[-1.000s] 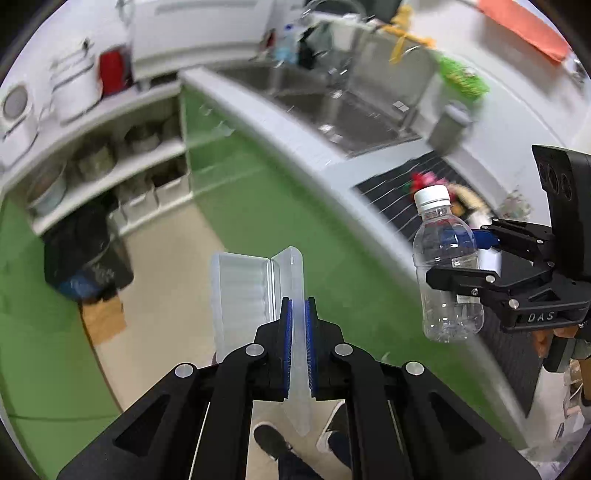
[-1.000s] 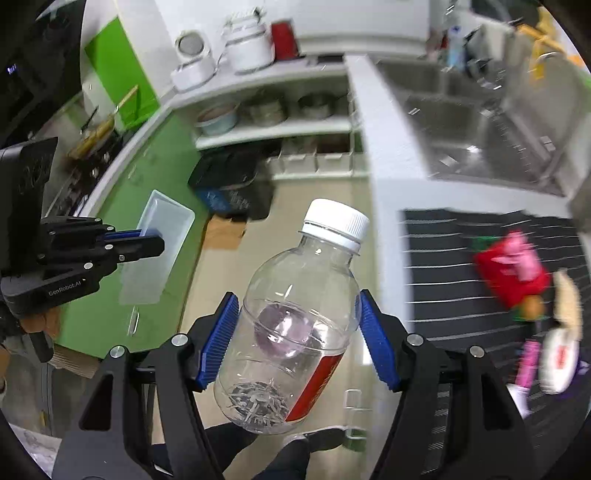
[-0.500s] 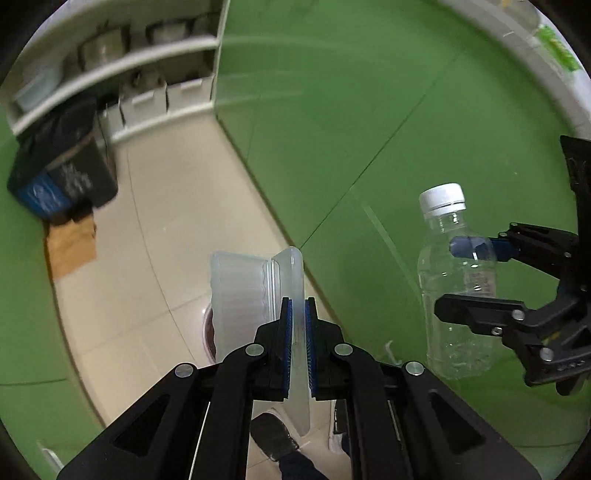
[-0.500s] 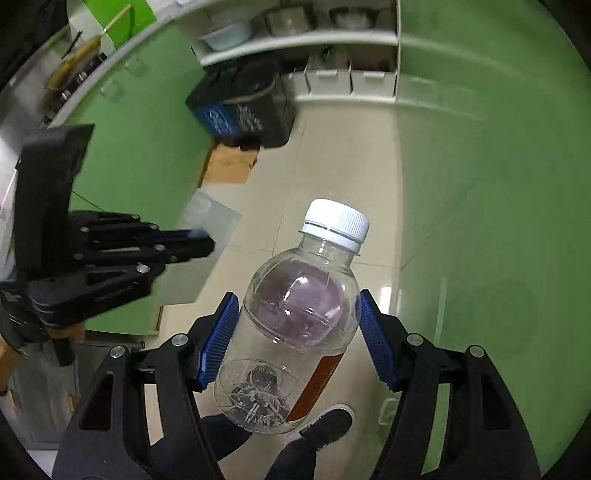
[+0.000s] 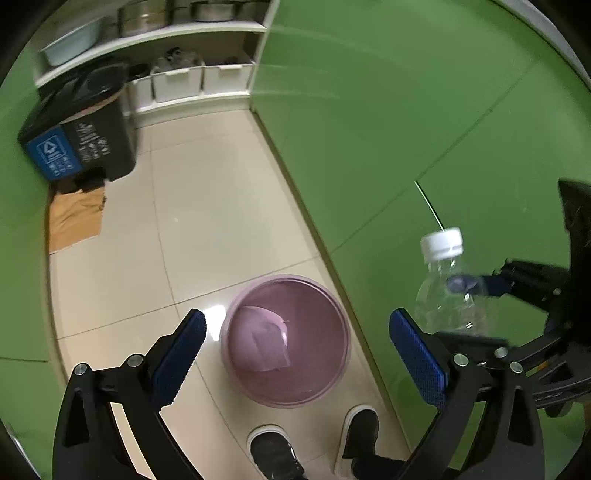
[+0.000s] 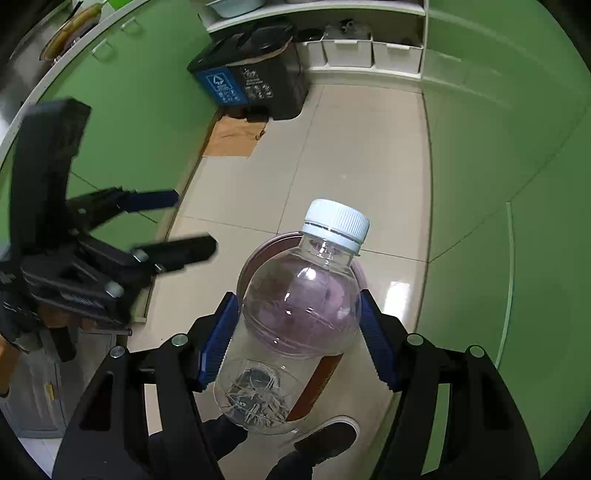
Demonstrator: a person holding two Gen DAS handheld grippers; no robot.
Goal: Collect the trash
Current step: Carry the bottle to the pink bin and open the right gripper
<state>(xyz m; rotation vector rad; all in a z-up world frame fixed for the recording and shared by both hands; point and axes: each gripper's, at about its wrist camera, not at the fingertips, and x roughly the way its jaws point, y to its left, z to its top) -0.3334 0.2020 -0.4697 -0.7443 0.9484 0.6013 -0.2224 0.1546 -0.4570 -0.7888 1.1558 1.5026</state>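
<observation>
1. The clear bottle (image 6: 295, 317) covers most of the pink bin (image 6: 255, 258) in the right wrist view; only the rim shows at 10 o'clock.
2. The right gripper (image 5: 476, 310) is cut off at 3 o'clock and motion-blurred.
3. Both shoes (image 5: 275, 456) run off the frame at 6 o'clock.
4. The black recycling bin's (image 5: 79, 129) label print is too small to read.

Green kitchen, tiled floor.
I see beige floor tiles (image 5: 207, 206), green cabinets (image 5: 388, 110), white shelving (image 5: 155, 35) at upper left.
</observation>
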